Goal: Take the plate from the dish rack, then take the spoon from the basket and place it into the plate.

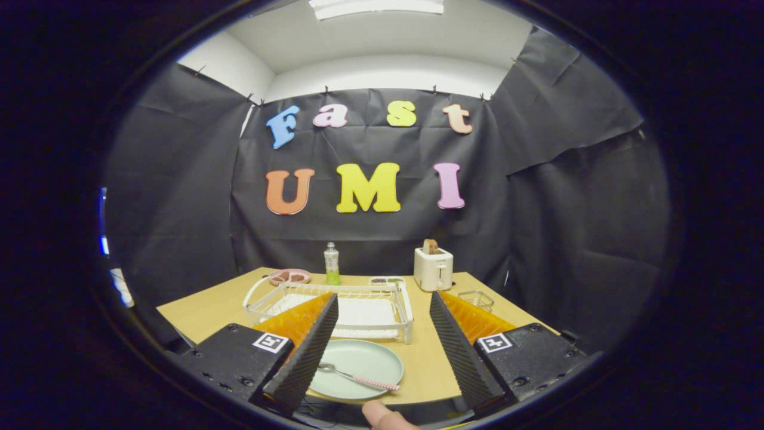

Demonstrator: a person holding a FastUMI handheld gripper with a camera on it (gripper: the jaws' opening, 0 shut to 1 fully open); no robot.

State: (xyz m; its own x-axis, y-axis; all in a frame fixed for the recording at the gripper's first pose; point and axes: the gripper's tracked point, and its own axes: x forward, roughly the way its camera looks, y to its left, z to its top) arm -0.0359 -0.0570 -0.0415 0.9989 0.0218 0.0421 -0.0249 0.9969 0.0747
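Observation:
A pale green plate [364, 367] lies flat on the wooden table, near its front edge, between my fingers and closer to the left one. A spoon [358, 377] with a pink checked handle rests on the plate, bowl towards the left finger. The white wire dish rack [334, 307] stands just beyond the plate. My gripper [382, 349] is open, its fingers wide apart and holding nothing. A small clear basket [476, 299] sits beyond the right finger.
A white toaster [433, 268] with a slice of bread stands at the back right. A clear bottle [331, 263] of green liquid and a pink divided plate [289, 276] stand behind the rack. A fingertip [382, 415] shows below the fingers.

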